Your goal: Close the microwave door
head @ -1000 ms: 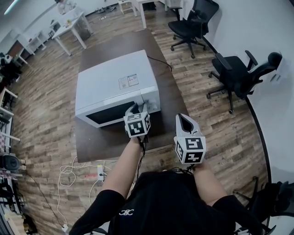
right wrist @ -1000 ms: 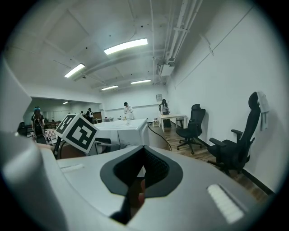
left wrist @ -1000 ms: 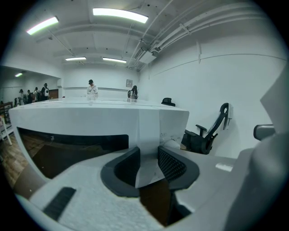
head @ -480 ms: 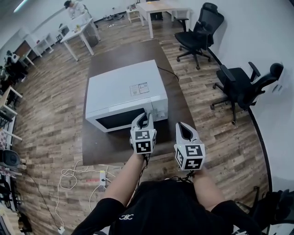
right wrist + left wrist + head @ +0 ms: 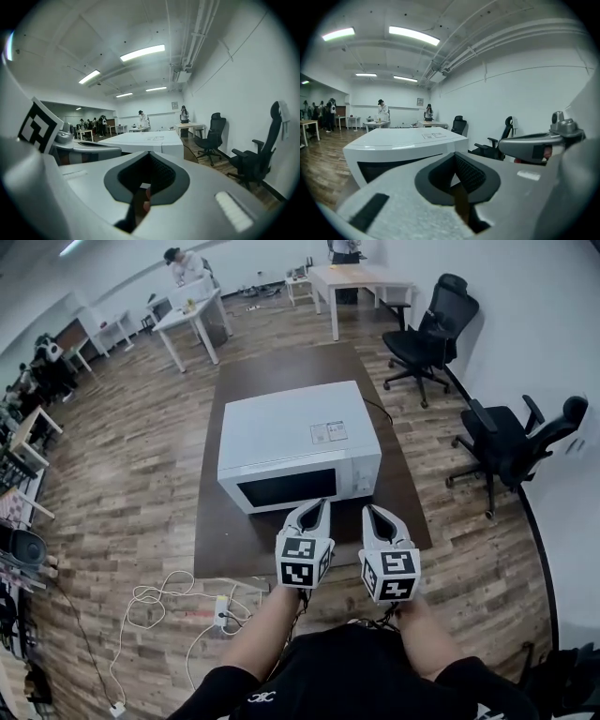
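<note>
one microwave [image 5: 300,442], door shut, sits on one brown bench [image 5: 281,371]. left gripper [image 5: 318,506] and right gripper [image 5: 371,511], so two total, hang just in front of it, fingers together, holding nothing. two black chairs [image 5: 506,442] nearby.

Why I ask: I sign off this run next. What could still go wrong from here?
1. The white box-shaped microwave's dark-windowed door looks flush, but no view shows the latch, so it could swing open.
2. A white power strip and loose white cables lie on the wooden floor just in front of the person. A careless step there could snag them.
</note>
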